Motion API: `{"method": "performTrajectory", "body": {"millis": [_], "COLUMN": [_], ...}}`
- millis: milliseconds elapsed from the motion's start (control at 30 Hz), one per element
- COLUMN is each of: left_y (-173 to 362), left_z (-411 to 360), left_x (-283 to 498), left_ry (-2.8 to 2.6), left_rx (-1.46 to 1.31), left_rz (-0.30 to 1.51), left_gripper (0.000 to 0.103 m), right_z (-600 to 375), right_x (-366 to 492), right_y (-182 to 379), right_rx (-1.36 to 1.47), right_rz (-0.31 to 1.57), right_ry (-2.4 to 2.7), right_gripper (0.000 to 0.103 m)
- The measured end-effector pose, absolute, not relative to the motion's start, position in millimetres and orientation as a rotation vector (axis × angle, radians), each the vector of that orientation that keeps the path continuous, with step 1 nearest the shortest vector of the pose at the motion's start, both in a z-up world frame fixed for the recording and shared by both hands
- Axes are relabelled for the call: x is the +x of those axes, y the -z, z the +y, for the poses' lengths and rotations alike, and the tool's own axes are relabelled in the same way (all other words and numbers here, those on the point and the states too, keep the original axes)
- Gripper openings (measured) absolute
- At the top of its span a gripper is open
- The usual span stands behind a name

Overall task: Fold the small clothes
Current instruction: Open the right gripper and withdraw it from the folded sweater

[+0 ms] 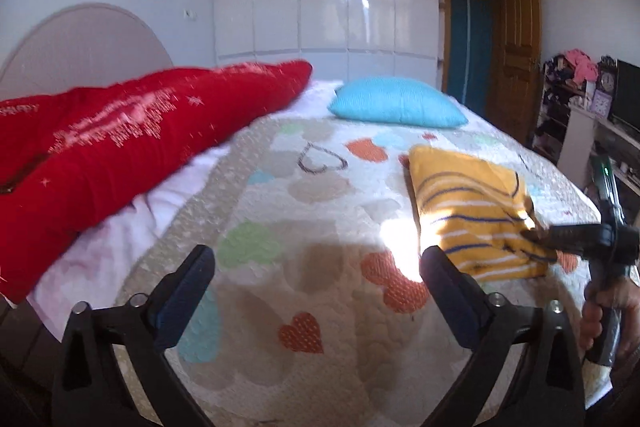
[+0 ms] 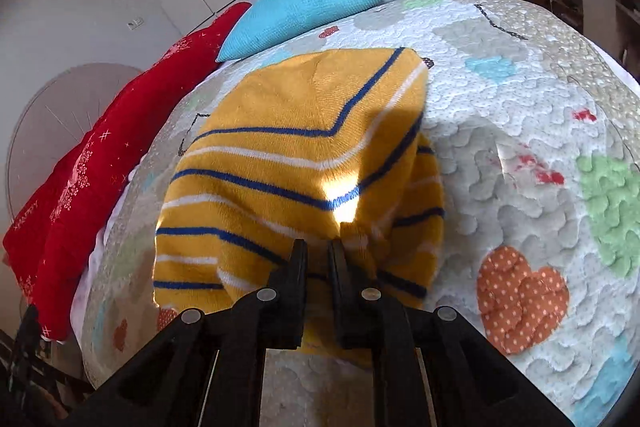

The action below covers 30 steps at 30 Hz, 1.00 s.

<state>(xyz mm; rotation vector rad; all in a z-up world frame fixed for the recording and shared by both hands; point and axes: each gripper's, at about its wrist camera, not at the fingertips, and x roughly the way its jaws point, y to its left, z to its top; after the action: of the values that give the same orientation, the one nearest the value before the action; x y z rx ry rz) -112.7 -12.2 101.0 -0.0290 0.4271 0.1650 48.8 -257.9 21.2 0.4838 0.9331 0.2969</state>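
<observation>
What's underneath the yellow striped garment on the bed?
The yellow striped garment lies folded on the heart-patterned quilt, with the quilt showing all around it. Whatever is directly beneath its layers is covered, so nothing else can be confirmed.

red cushion: I see its left end cut off by the frame, white print too blurred to read.
striped garment: near edge hidden behind my right gripper (folded layers hide the underside too).
shelf clutter: too small to identify.
person's hand: cropped at the frame edge.
</observation>
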Motion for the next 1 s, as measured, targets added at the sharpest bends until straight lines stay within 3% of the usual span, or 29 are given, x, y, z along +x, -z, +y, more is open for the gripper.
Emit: {"method": "performTrajectory", "body": {"millis": [67, 133, 200, 367, 500, 1000], "left_y": [-107, -108, -110, -122, -137, -54], "left_z": [-7, -5, -6, -21, -27, -38], "left_x": [-122, -124, -124, -128, -129, -99], "left_ry": [-0.173, -0.161, -0.152, -0.214, -0.186, -0.126], "left_rx": [-0.055, -0.085, -0.092, 0.007, 0.01, -0.043], "left_rz": [0.361, 0.367, 0.377, 0.353, 0.3, 0.765], "left_gripper": [0.103, 0.103, 0.103, 0.103, 0.103, 0.103], "right_z": [-262, -264, -265, -257, -243, -215], "right_x": [33, 17, -1, -38, -56, -60], "right_y": [-28, -35, -45, -66, -78, -45], "right_rx": [0.471, 0.456, 0.451, 0.411, 0.332, 0.258], "right_rz": [0.923, 0.907, 0.868, 0.787, 0.75, 0.858], "right_ry": [-0.263, -0.225, -0.204, -0.188, -0.192, -0.202], "right_gripper": [0.013, 0.025, 0.046, 0.052, 0.068, 0.072]}}
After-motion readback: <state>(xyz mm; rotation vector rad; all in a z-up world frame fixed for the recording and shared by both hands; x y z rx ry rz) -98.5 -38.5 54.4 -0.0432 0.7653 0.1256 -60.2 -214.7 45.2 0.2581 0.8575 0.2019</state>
